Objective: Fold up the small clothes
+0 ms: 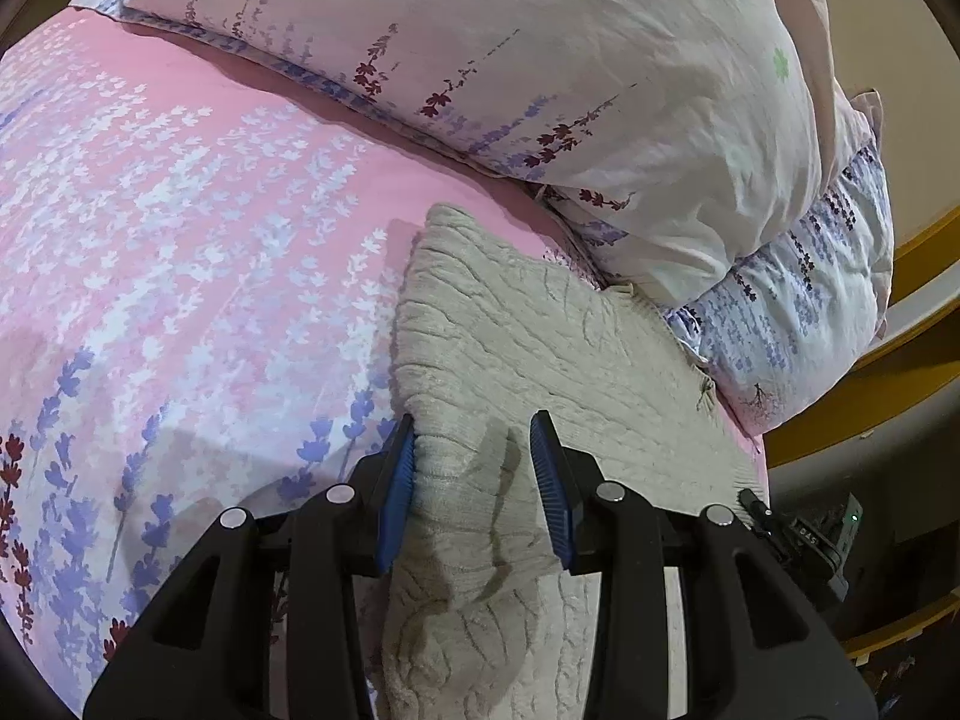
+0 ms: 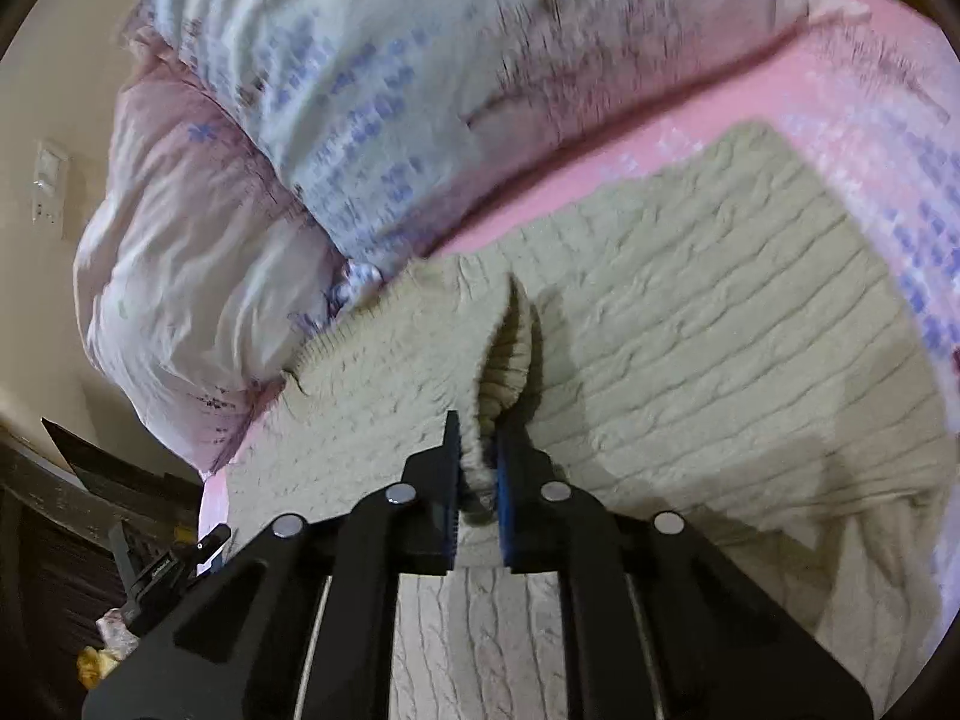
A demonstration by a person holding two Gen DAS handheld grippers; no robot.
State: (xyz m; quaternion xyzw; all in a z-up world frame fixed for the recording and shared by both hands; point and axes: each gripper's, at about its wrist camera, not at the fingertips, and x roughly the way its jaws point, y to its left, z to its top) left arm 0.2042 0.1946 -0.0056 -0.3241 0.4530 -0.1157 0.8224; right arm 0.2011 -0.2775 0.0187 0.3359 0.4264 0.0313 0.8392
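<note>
A cream cable-knit sweater (image 1: 540,330) lies on the pink flowered bedsheet (image 1: 180,180). My left gripper (image 1: 474,429) is open, its blue-padded fingers straddling a raised fold of the sweater near its left edge; the knit sits between the pads without being pinched. In the right wrist view the sweater (image 2: 720,300) is spread wide, and my right gripper (image 2: 478,426) is shut on a ribbed cuff or edge of it (image 2: 510,360), lifting that part above the body of the sweater.
Flowered pillows and a bunched white duvet (image 1: 540,60) lie just behind the sweater, also in the right wrist view (image 2: 300,120). A yellow wooden bed frame (image 1: 900,360) runs along the right. Dark furniture and clutter (image 2: 120,540) stand beyond the bed's edge.
</note>
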